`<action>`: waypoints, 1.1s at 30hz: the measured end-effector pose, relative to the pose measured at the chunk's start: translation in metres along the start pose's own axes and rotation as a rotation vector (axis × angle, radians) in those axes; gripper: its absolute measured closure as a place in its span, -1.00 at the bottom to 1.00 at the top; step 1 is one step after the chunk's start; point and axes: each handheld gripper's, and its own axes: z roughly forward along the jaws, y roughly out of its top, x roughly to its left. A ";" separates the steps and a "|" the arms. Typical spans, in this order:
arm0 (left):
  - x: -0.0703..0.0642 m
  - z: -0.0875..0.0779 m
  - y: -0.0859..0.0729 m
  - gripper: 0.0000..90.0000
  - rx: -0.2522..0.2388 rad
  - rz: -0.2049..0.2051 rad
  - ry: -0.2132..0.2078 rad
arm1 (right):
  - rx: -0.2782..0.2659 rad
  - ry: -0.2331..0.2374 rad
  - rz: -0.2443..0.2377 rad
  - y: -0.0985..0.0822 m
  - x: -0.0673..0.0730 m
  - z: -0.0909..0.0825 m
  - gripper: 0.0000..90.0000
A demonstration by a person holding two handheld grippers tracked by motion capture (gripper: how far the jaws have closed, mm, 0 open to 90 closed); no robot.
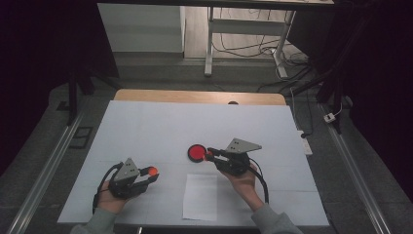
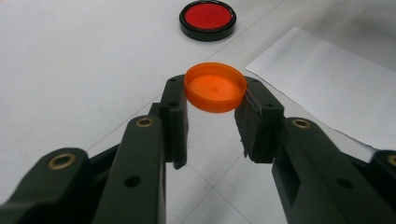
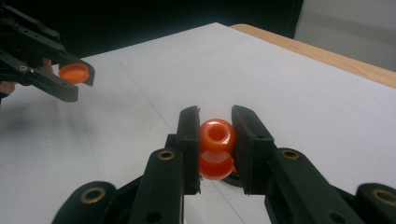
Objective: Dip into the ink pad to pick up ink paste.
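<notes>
My left gripper [image 1: 152, 174] is shut on a flat orange cap [image 2: 215, 87], gripping it by its rim at the fingertips above the white table [image 1: 195, 122]. My right gripper [image 1: 210, 155] is shut on a small orange piece with a round open mouth [image 3: 217, 134], whose lower part [image 3: 215, 166] hangs between the jaws. That piece hovers at the right edge of a red disc in a black rim [image 1: 197, 153], which lies flat on the table. In the right gripper view, the left gripper [image 3: 77, 77] with its orange cap [image 3: 73, 73] is at the upper left.
A white sheet of paper [image 1: 200, 196] lies near the front edge, between my two hands. The table's wooden back edge [image 1: 199, 96] runs along the far side. Beyond it are a desk frame [image 1: 210, 44] and floor cables [image 1: 292, 63].
</notes>
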 end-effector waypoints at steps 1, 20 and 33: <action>0.000 0.000 0.000 0.45 -0.001 -0.002 0.000 | 0.000 0.000 0.001 0.000 0.000 0.001 0.61; -0.001 0.000 0.000 0.45 -0.001 0.003 -0.002 | 0.031 0.001 -0.004 0.001 -0.005 0.025 0.61; 0.000 0.000 0.000 0.45 0.000 0.003 -0.001 | 0.082 -0.017 -0.023 -0.001 -0.011 0.051 0.61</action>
